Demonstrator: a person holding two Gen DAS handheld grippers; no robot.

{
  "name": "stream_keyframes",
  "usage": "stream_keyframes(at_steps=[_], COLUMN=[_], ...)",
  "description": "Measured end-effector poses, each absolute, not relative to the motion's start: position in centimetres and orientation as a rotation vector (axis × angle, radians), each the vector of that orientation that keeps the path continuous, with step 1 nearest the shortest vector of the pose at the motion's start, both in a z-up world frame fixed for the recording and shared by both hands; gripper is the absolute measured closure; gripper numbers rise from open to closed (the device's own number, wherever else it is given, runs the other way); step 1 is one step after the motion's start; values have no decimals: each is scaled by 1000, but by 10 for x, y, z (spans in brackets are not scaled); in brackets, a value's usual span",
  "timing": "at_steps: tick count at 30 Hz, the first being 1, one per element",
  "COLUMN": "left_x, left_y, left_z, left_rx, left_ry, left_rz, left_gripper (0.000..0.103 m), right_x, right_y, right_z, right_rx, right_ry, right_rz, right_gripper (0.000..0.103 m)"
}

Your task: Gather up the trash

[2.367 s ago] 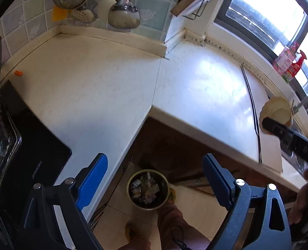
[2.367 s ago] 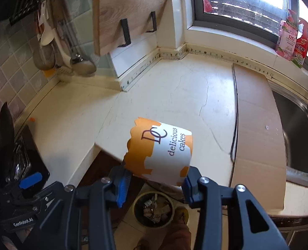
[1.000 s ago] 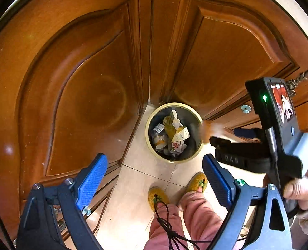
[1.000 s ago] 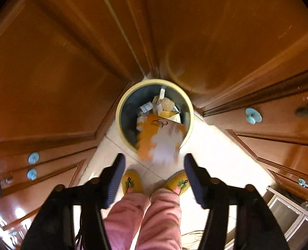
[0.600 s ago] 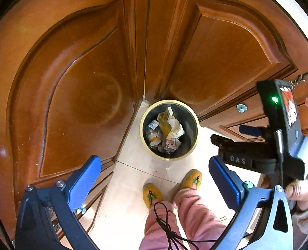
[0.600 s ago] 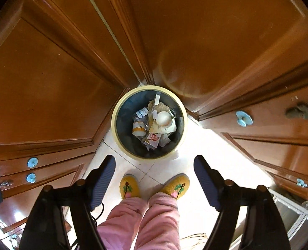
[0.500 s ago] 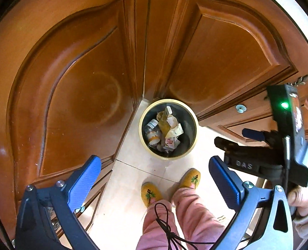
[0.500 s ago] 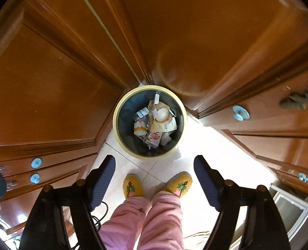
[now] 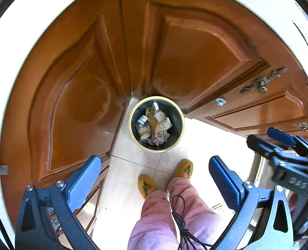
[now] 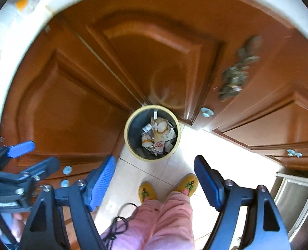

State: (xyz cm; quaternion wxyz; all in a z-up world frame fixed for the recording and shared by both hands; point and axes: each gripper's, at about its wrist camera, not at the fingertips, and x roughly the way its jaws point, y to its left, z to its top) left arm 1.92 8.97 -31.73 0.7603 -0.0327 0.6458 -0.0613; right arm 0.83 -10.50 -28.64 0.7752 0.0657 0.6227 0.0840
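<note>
Both left tongs (image 9: 155,173) and right tongs (image 10: 155,176) gape empty above the round yellow-rimmed bin (image 10: 131,145); overfilled wrappers (image 10: 160,137) may spill.

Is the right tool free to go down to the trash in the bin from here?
Probably yes: the right tool is open and empty, and the bin stands uncovered below.

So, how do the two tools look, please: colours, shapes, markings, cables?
Both the left tool and the right tool have black triangular frames with silver bolts and blue textured pads. White lettering marks the right tool's body. A black cable hangs below.
</note>
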Motion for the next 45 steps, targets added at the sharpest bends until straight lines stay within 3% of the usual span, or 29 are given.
stream_keyframes(at_steps=[8,25,34,45], left_x=[20,34,21,13], left_y=[73,19,12,18], left_z=[-252,-45,22,47], left_rx=[-40,74,70,13], left_ry=[1358,937,789,716], left_rz=[-161,-186,-160,-81], left_gripper=[1,1,1,1], right_x=[-4,-14,-30,-36], right_y=[-132,-174,-169,-157], right_z=[-199,-19,32,52], right_rx=[231,300,277,245], right_ry=[1225,889,749,668], right_rz=[141,64,43,59], right_gripper=[25,25,24,24])
